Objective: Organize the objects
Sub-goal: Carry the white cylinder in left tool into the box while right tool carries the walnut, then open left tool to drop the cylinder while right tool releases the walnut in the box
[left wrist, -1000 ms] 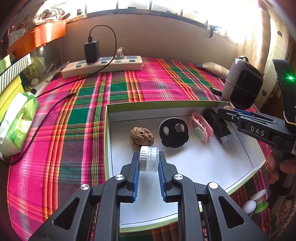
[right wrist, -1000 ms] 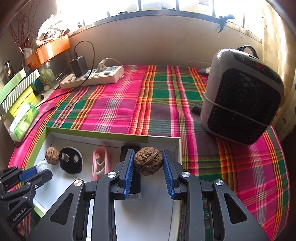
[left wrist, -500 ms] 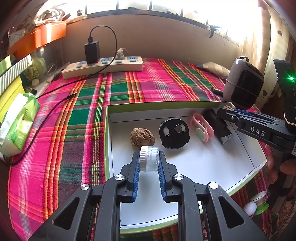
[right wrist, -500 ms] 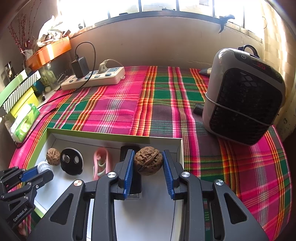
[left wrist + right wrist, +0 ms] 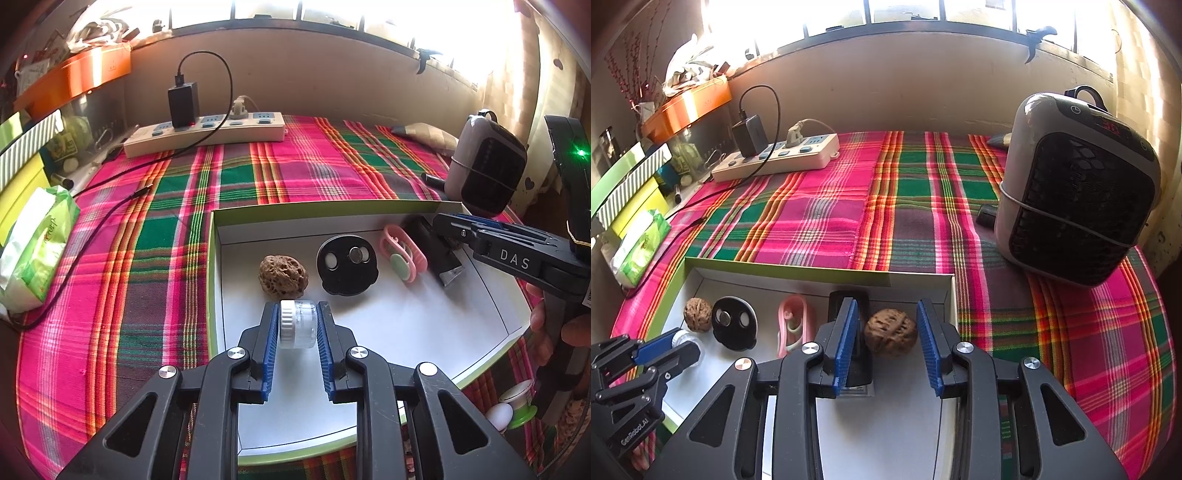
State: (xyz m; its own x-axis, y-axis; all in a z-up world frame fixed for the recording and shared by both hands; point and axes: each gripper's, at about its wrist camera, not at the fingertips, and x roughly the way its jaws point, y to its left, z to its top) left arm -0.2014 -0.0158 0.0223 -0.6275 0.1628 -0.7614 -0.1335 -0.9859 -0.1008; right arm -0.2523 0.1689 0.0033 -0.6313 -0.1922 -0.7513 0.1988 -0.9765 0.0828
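Both pairs of tongs are opening compared with a moment ago, and that is the only real change, since neither hand is shifting or turning. On the right tongs (image 5: 888,332) the blue pads are now standing clear of the walnut (image 5: 890,331), with a gap showing on each side where they were pressing on it a second ago; the nut is sitting between them on the white floor of the box (image 5: 951,295), near its right wall and beside the black clip (image 5: 849,301). The left tongs (image 5: 297,326) are easing apart too, but less far: the small clear jar (image 5: 297,324) with its white cap is lying on its side between the pads, and they are looking all but touching it, so whether it is truly freed is hard to tell; my reading is that the pressure is coming off. That jar is lying in the box's left half, just in front of the other walnut (image 5: 283,276), with the black disc (image 5: 346,264) and pink clip (image 5: 403,253) lined up further along the back wall. For the tidying job this is looking like the setting-down step finishing on both sides at once, with two more things joining the row inside the box. What is probably coming next is lifting the tongs straight away without nudging the round nut or the jar, both of which could roll.
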